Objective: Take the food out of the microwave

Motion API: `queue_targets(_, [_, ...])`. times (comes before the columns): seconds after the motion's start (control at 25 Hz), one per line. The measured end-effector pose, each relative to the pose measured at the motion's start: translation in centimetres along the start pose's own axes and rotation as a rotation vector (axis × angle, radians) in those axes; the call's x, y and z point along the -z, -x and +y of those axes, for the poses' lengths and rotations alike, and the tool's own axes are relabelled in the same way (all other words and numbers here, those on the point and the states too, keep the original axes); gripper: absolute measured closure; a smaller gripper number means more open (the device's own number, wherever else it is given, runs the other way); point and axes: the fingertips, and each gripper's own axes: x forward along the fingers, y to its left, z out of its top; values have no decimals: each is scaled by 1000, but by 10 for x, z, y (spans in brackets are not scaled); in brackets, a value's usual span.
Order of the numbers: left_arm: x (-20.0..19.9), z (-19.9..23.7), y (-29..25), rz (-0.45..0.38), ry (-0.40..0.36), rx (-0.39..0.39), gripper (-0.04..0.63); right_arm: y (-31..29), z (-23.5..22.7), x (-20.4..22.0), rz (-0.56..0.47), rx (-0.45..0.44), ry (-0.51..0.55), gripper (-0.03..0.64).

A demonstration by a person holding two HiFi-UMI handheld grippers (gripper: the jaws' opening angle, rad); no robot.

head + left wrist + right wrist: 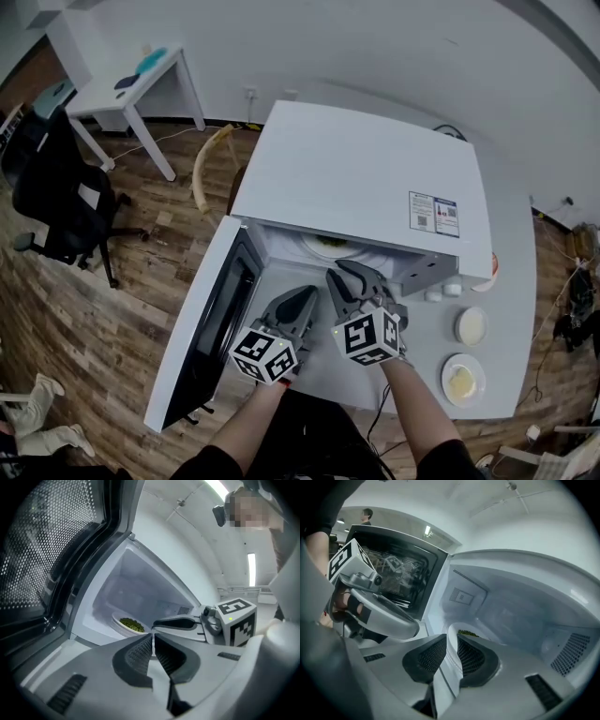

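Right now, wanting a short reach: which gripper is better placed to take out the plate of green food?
Probably the right gripper: its tips are at the microwave's opening and the plate lies straight beyond its jaws. The left gripper sits farther back, nearer the door.

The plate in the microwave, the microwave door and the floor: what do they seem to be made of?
Plate: smooth and white, with a faint sheen on the rim; probably glazed ceramic, possibly plastic.
Microwave door: a dark window behind a fine dotted mesh, likely glass with perforated metal.
Floor: brown planks with grain and seams; wood or laminate, I cannot tell which.
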Motion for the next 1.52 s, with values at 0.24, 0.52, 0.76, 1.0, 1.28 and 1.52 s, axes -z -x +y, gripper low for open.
queue_targets(0.24, [-5, 7, 3, -16, 1, -12, 577, -21, -4, 11, 88, -13, 76, 560])
queue_targets(0.52, [-10, 17, 15, -31, 21, -29, 577, -36, -5, 27, 197, -85, 112, 560])
queue_targets(0.76, [-13, 22, 16, -38, 29, -29, 577, -44, -3, 21, 197, -99, 116, 561])
queue_targets(1.0, [-9, 23, 18, -41, 50, -28, 577, -50, -1, 17, 157, -117, 131, 562])
queue_targets(1.28, [-8, 25, 18, -41, 98, -16, 577, -32, 6, 11, 109, -81, 169, 569])
queue_targets(1.52, [0, 22, 4, -28, 283, 41, 575, -12, 15, 12, 81, -76, 149, 569])
